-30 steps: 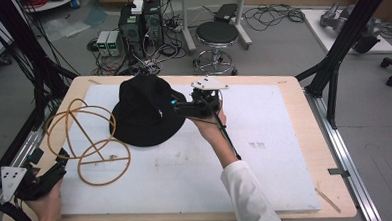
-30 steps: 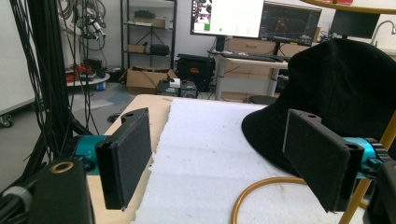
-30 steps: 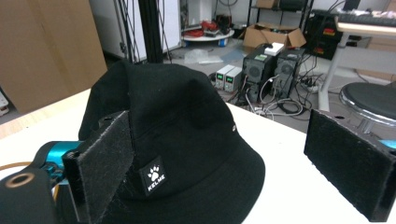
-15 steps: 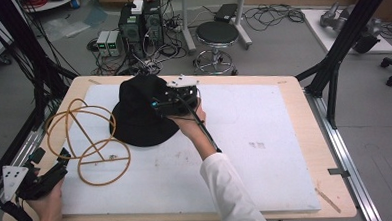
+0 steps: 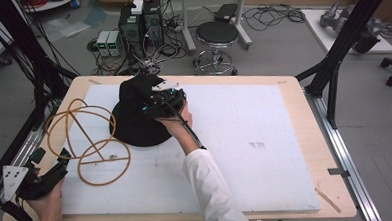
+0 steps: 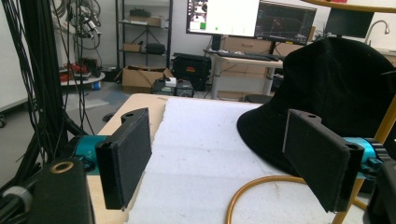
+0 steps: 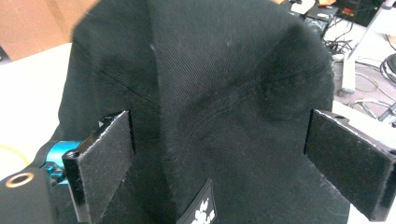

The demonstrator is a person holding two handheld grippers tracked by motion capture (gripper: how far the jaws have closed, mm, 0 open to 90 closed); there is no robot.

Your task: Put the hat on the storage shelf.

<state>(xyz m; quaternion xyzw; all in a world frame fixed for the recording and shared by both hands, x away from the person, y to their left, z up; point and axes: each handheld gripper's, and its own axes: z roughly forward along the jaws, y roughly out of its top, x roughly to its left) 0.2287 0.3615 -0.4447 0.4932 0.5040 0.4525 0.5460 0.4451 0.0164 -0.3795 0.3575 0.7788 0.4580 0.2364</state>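
Observation:
A black brimmed hat [image 5: 134,125] lies on the white mat [image 5: 245,138], left of centre. My right gripper [image 5: 149,106] hovers over its crown, open. In the right gripper view the hat's crown [image 7: 219,70] rises between the spread jaws of my right gripper [image 7: 217,135], with a small white-printed label [image 7: 201,210] at the bottom edge. My left gripper [image 5: 51,159] sits at the table's near left corner, open and holding nothing. In the left gripper view the left gripper [image 6: 217,140] faces the hat [image 6: 336,93] across the mat.
An orange wire frame of hoops [image 5: 85,140] lies on the mat just left of the hat, and one hoop [image 6: 252,186] curves in front of the left gripper. Black frame posts [image 5: 37,72] stand at the table's left. A stool [image 5: 216,37] and electronics boxes stand beyond the far edge.
My right gripper has moved left from the hat's right side to over its crown. The left gripper has stayed put.

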